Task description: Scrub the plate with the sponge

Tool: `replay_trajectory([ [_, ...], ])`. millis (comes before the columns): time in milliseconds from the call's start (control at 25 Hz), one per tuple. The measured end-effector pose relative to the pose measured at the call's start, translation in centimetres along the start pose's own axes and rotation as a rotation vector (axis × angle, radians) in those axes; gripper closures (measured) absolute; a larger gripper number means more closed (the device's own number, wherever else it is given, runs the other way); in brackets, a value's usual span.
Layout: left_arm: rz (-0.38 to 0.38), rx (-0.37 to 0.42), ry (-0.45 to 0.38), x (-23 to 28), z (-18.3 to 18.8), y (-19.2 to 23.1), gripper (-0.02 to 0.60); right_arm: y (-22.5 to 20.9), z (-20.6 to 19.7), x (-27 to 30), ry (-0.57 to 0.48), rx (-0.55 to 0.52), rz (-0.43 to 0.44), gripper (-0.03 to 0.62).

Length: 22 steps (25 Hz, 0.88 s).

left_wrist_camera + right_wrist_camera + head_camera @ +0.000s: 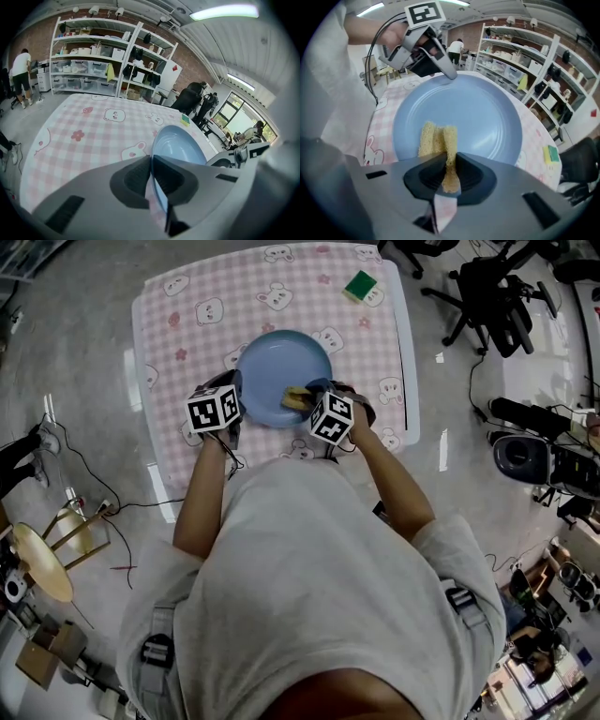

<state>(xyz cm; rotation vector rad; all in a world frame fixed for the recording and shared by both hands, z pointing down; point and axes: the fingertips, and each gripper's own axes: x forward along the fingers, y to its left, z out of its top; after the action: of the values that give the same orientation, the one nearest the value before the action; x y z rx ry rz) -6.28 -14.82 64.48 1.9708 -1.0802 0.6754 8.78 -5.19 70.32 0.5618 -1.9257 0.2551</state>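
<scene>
A light blue plate (281, 371) lies in the middle of the pink checked table. My left gripper (232, 401) is shut on the plate's near-left rim (161, 197), the thin edge pinched between its jaws. My right gripper (314, 407) is shut on a yellow sponge (440, 145), folded and pressed onto the plate (478, 112) near its front edge. In the head view the sponge (296, 397) shows on the plate's near-right part. The left gripper (450, 75) also appears at the plate's far rim in the right gripper view.
A green-and-yellow sponge (360, 285) lies at the table's far right corner. The tablecloth (187, 334) has bear prints. Office chairs (492, 292) and cables stand on the floor to the right, shelving (93, 56) lines the far wall.
</scene>
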Motion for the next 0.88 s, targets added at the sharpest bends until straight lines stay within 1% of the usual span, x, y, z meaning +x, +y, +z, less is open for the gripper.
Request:
replay_trajectory([
  [240, 0.003, 0.030, 0.002, -0.2, 0.1, -0.2, 0.545, -3.8, -0.9, -0.2, 0.008, 0.133, -0.070, 0.536],
  [440, 0.001, 0.045, -0.002, -0.2, 0.2, -0.5, 0.543, -7.1, -0.4, 0.1, 0.001, 0.221, -0.125, 0.536],
  [640, 0.012, 0.092, 0.001, -0.5, 0.6, -1.1, 0.540, -10.6, 1.1, 0.3, -0.057, 0.414, -0.136, 0.536],
  [720, 0.009, 0.094, -0.001, -0.5, 0.7, -1.3, 0.538, -11.7, 1.8, 0.4, -0.070, 0.441, -0.143, 0.536],
  [880, 0.013, 0.093, 0.007, -0.5, 0.4, -1.3, 0.538, -12.5, 3.6, 1.0, -0.082, 0.419, -0.148, 0.536],
])
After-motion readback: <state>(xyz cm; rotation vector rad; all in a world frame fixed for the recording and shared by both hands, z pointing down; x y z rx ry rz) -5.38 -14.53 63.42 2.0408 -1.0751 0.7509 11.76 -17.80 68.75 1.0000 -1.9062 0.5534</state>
